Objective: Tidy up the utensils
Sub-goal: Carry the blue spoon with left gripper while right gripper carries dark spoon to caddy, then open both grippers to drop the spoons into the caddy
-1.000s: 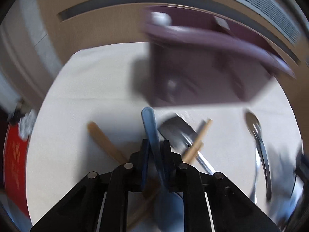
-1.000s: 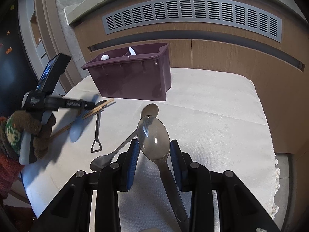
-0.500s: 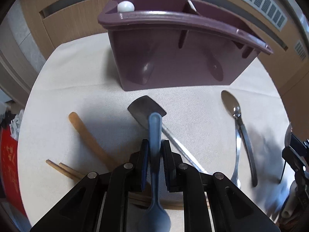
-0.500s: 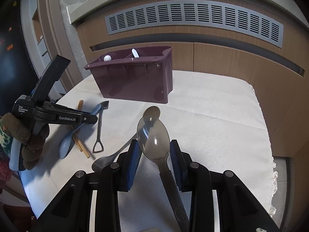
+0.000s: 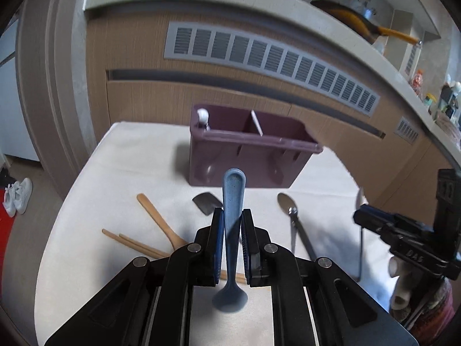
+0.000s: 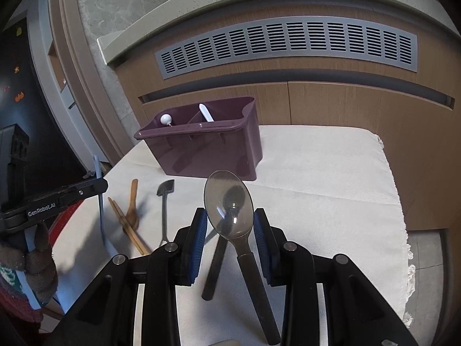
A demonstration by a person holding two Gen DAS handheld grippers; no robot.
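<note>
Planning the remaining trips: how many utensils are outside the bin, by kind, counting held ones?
Spoons: 4 (blue spoon in left gripper, clear spoon in right gripper, wooden spoon, metal spoon)
Chopsticks: 2
Spade: 1
Total: 7

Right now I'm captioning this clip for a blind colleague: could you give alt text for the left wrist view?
The left tool grips a blue spoon by its handle, raised above a white-clothed table and aimed toward a purple divided caddy. On the cloth lie a wooden spoon, chopsticks, a small metal spatula and a metal spoon.
</note>
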